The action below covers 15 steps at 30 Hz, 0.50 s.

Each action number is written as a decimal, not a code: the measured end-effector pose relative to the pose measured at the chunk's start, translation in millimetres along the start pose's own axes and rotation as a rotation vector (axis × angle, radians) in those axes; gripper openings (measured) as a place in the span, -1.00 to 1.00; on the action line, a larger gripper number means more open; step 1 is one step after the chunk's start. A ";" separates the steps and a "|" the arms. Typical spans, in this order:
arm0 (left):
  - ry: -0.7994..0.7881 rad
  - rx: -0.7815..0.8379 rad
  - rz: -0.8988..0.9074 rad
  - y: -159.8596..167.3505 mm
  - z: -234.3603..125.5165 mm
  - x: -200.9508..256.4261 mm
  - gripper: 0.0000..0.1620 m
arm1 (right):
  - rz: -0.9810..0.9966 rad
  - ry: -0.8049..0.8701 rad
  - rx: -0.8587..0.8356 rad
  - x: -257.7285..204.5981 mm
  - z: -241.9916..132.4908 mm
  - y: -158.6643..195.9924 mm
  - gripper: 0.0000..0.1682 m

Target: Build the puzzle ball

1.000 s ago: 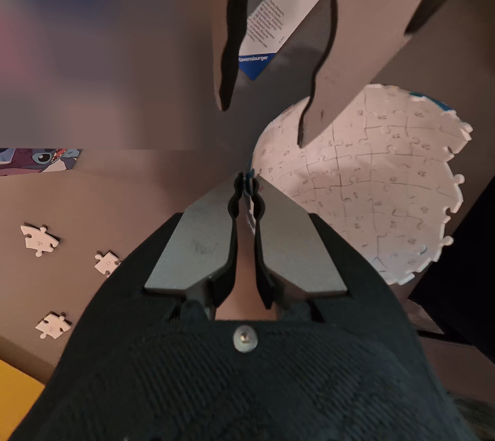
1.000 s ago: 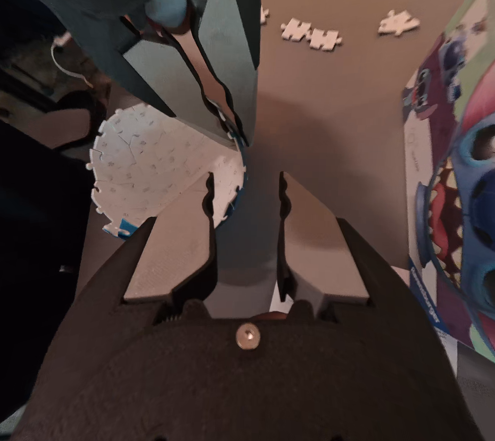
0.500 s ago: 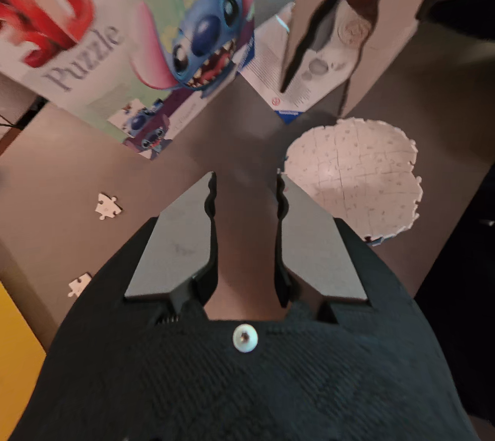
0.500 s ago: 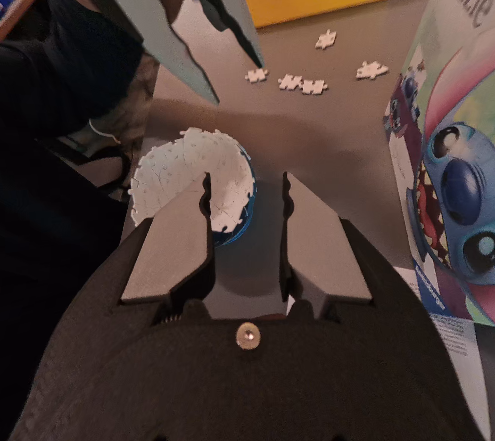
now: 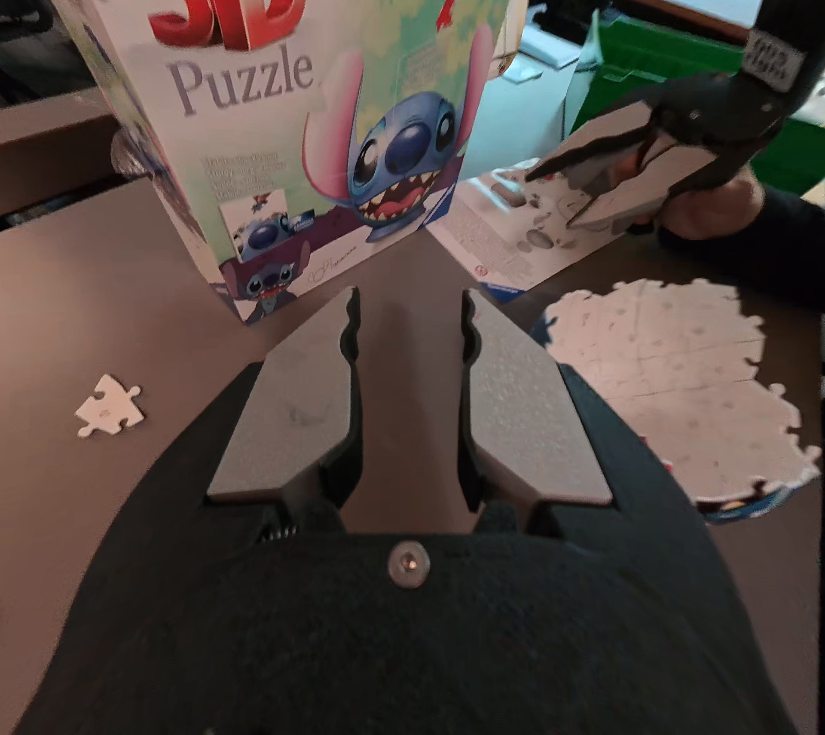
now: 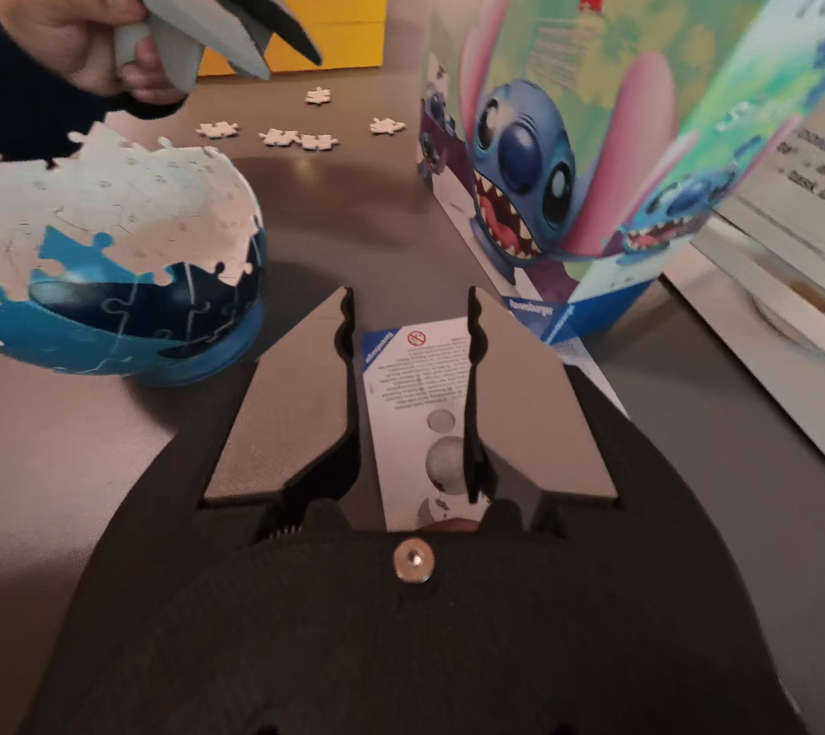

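The half-built puzzle ball (image 5: 669, 383) sits on the brown table as an open bowl, white inside, blue outside (image 6: 134, 311). My left gripper (image 5: 410, 302) is open and empty, raised left of the ball. My right gripper (image 6: 410, 302) is open and empty, above a white instruction leaflet (image 6: 415, 401), right of the ball. Loose white pieces lie on the table: one (image 5: 109, 405) left of the left gripper, several (image 6: 299, 139) beyond the ball. Each gripper shows in the other's view, the right one (image 5: 553, 195) and the left one (image 6: 285, 57).
The tall puzzle box (image 5: 312, 110) stands upright behind the ball (image 6: 580, 133). A yellow bin (image 6: 321, 12) stands at the far edge of the table. A hand (image 6: 67, 21) holds the left gripper.
My left gripper let go of the ball's rim, opened and pulled back up and to the left. Both grippers lifted away and the ball now rests on the table alone.
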<state>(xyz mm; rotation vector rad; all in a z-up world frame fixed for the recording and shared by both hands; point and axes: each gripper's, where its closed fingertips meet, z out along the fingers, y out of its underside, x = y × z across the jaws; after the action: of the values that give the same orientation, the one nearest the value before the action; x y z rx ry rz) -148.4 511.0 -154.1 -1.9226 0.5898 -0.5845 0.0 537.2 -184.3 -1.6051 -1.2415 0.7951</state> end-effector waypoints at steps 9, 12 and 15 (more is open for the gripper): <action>-0.058 -0.002 -0.021 10.1 6.1 -11.5 -0.43 | 0.035 0.084 -0.092 19.1 9.4 26.7 -0.41; -0.093 -0.019 -0.016 14.6 6.2 -19.2 -0.43 | 0.026 0.113 -0.123 24.3 11.5 34.1 -0.41; -0.099 -0.042 -0.040 20.7 7.6 -23.9 -0.43 | 0.048 0.104 -0.133 24.8 12.6 37.1 -0.41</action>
<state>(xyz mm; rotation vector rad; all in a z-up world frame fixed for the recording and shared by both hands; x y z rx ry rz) -164.9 523.3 -179.3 -1.9943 0.5047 -0.5029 9.1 562.1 -222.3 -1.7665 -1.2057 0.6613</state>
